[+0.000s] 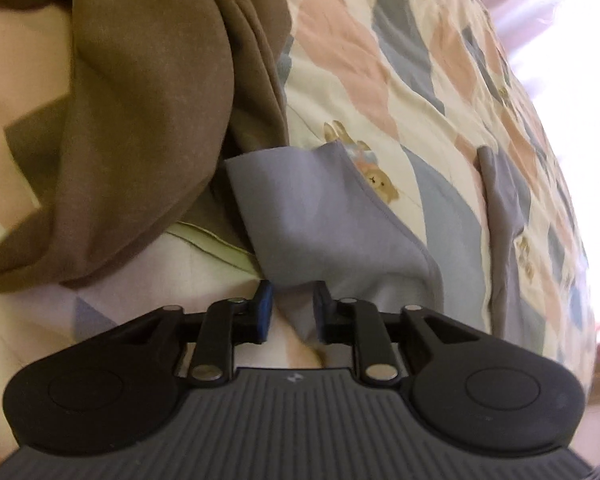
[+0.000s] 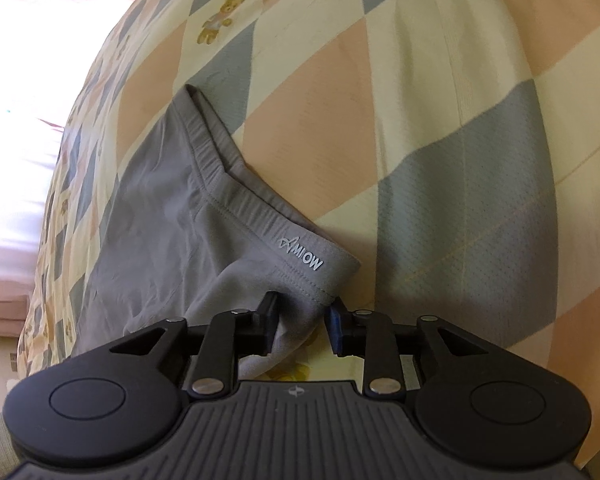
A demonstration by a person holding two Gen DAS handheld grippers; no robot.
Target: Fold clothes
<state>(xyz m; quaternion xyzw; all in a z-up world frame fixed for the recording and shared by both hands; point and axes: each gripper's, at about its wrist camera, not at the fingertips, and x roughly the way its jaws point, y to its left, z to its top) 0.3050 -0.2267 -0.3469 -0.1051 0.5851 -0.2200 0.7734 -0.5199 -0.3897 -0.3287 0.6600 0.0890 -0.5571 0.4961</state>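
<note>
I judge the folding barely begun: the grey shorts [image 2: 168, 216] lie spread on the bed's patchwork quilt [image 2: 440, 120], and I see no finished fold in them. My right gripper [image 2: 303, 314] is down at the near end of the waistband [image 2: 260, 220], jaws partly open with the band's corner between them, and the pads do not seem to press on it. My left gripper [image 1: 293, 308] stands at a hem corner of the same grey cloth, jaws likewise partly open, fabric between them; I cannot tell whether they pinch it. The shorts look thin and smooth, slightly rumpled, with a stitched elastic band bearing a small printed logo [image 2: 302, 254]. A brown garment [image 1: 148, 128] lies heaped just beside them, overlapping one edge, and looks unfolded. Both pieces remain to be done.
</note>
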